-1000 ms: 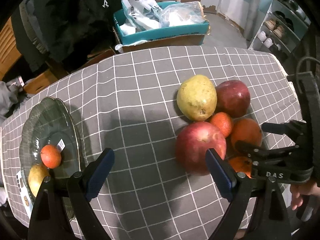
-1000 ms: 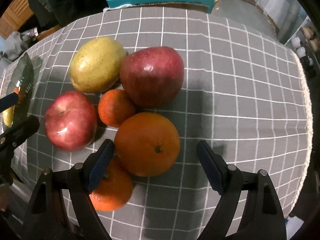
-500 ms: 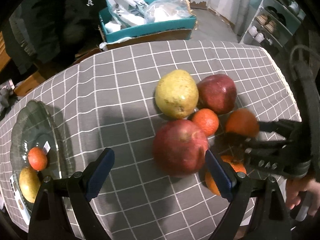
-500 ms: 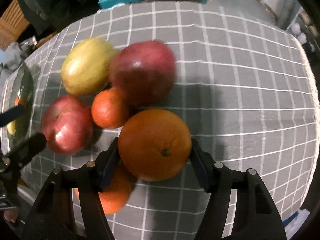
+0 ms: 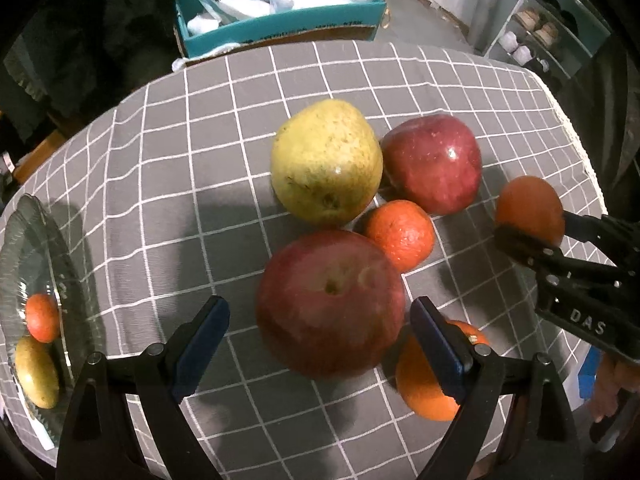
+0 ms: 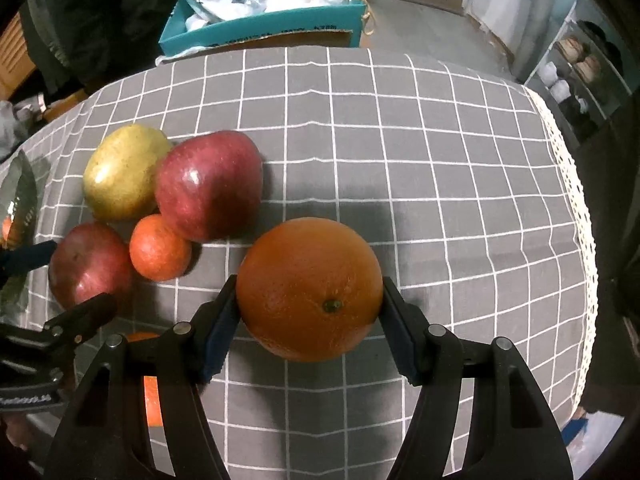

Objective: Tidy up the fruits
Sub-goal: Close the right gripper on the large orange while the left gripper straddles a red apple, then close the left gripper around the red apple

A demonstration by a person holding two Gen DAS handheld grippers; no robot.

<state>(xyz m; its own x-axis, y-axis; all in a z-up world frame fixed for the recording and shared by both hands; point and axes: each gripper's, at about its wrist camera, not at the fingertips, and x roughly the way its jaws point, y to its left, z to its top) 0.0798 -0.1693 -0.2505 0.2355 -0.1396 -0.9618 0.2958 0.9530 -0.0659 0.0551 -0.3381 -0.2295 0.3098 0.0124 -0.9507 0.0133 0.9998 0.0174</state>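
**Right hand-held gripper clamps the big orange; left one stands spread at the near apple**

The right hand-held gripper (image 6: 310, 308) has both blue pads pressed against the sides of the large orange (image 6: 309, 289), stem end facing the camera. The left wrist view shows what this one cannot: the orange (image 5: 530, 209) sits between the black fingers coming in level from the right, apart from the fruit cluster; whether it clears the cloth cannot be told.

The left hand-held gripper (image 5: 320, 334) is spread wide with nothing between its pads. Its right pad lies just beside the near red apple (image 5: 330, 304), its left pad stands apart from it, pointing forward and down over the checked cloth of the counter (image 5: 168, 184).

Taking the near red apple as landmark: a small mandarin (image 5: 400, 235) sits just behind it to the right, a yellow-green pear (image 5: 326, 162) behind it, and a darker red apple (image 5: 434, 164) beside the pear. Another orange (image 5: 426, 384) lies just right of the near apple, partly behind the left gripper's right finger; the right wrist view shows only a sliver of it.

Far left of the apple, a glass dish (image 5: 24, 248) holds a small mandarin (image 5: 42, 318) and a pear (image 5: 36, 372), seen clearly only in the left wrist view. A teal box (image 6: 260, 26) stands beyond the counter's far edge.
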